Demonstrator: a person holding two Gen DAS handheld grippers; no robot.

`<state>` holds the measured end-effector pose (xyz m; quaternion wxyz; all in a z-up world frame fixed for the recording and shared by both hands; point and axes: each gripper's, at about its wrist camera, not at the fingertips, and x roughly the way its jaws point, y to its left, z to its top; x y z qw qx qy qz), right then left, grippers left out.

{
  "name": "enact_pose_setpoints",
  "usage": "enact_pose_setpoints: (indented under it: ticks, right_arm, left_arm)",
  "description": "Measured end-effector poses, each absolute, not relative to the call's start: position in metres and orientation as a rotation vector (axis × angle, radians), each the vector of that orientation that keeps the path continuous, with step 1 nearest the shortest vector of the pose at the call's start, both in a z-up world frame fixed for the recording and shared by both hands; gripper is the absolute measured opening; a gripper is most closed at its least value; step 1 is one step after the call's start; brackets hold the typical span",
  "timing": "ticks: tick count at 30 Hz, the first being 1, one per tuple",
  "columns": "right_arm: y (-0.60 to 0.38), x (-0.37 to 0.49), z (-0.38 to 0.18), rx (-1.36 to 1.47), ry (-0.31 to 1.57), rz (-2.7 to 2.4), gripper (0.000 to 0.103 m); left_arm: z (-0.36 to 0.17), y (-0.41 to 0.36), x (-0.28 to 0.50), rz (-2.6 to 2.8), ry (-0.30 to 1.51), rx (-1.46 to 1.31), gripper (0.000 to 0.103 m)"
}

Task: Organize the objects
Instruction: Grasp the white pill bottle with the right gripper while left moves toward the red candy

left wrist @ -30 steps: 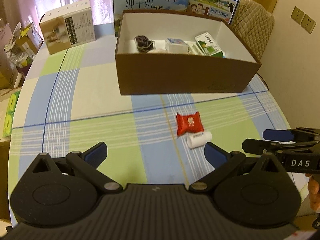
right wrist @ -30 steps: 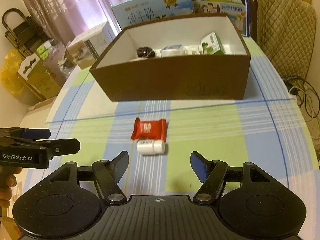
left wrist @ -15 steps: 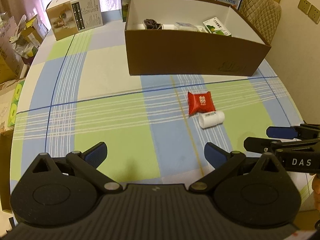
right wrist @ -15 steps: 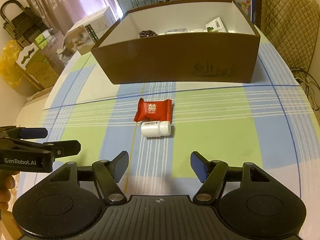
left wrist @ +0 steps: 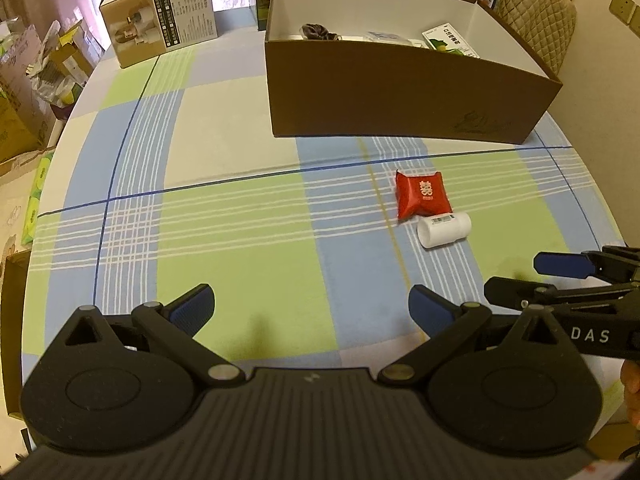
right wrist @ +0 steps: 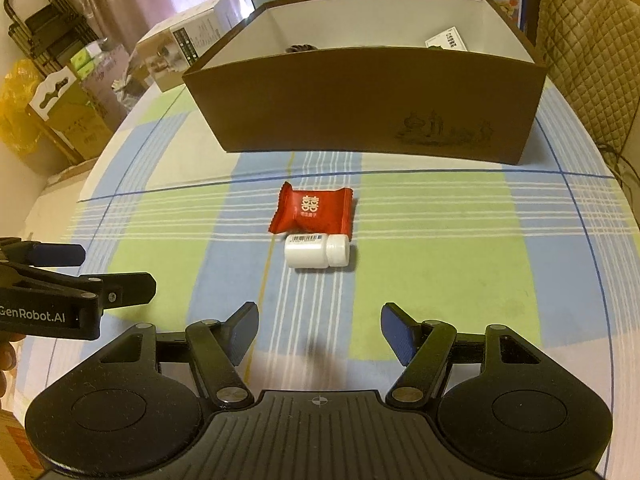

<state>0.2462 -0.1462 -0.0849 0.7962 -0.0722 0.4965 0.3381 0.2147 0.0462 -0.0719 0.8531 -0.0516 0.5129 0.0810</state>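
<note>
The small white plastic bottle [right wrist: 316, 252] is lying on its side, touching the red foil packet [right wrist: 311, 213], near the brown cardboard box [right wrist: 372, 112]. Both the right gripper [right wrist: 318, 330] and left gripper [left wrist: 310, 308] are hanging released; a careless pinch risks rolling the bottle away.

Ahead of the right gripper's [right wrist: 318, 332] jaws, a bottle [right wrist: 316, 251] is being carried on its side by the desk [right wrist: 460, 248], with a packet [right wrist: 311, 210] touching it just behind. Farther behind, a box [right wrist: 372, 112] is being carried. Everything is being seen ahead-right of the left gripper's [left wrist: 310, 308] jaws.
</note>
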Motion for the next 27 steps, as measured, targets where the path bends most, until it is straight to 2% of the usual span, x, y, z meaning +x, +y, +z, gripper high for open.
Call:
enact_pose_setpoints:
  ticks: [27]
  right_arm:
    - [-0.103,0.281,-0.125,-0.226,1.050,0.719,0.064]
  left_arm:
    - [-0.108,0.067,0.253,0.195,1.136,-0.127,0.102]
